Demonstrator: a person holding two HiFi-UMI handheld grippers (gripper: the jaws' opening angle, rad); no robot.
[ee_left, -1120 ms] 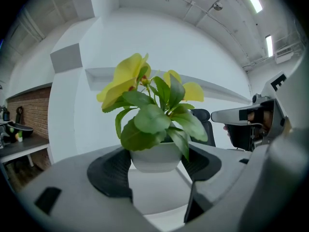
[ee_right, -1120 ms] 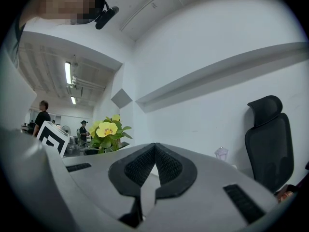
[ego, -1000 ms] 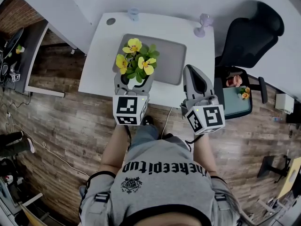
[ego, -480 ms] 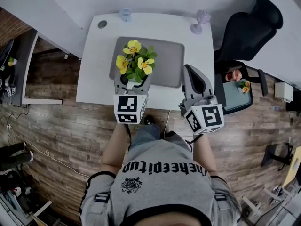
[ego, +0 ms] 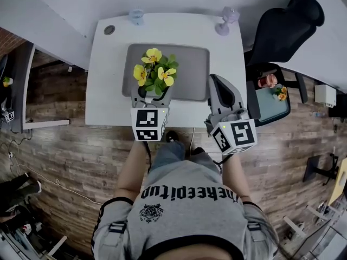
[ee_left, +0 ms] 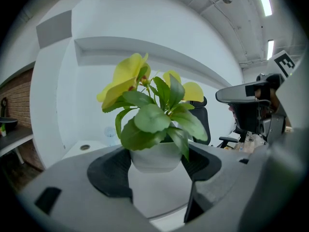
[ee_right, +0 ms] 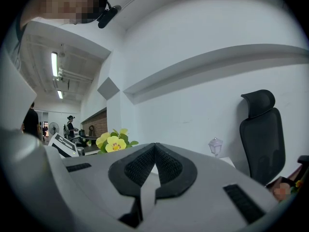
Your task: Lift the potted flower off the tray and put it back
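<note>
The potted flower point(ego: 154, 72) has yellow blooms and green leaves in a small white pot point(ee_left: 155, 157). My left gripper point(ego: 152, 95) is shut on the pot, its dark pads pressed to both sides. In the head view the plant is over the front left part of the grey tray point(ego: 190, 72), which lies on the white table point(ego: 108, 91). Whether the pot's base touches the tray is hidden. My right gripper point(ego: 219, 83) hangs over the table's front right part, shut with nothing in it. In the right gripper view its tips point(ee_right: 154, 147) meet, and the flower point(ee_right: 114, 142) shows to the left.
A small lilac lamp ornament point(ego: 225, 19) and a pale blue one point(ego: 135, 16) stand at the table's back edge, beside a round cable hole point(ego: 109, 30). A black office chair point(ego: 284, 28) and a teal side table point(ego: 269, 103) stand to the right. A wall runs behind.
The table and tray have slid left and slightly down in the head view. Both grippers keep their poses, the left one still shut on the pot.
</note>
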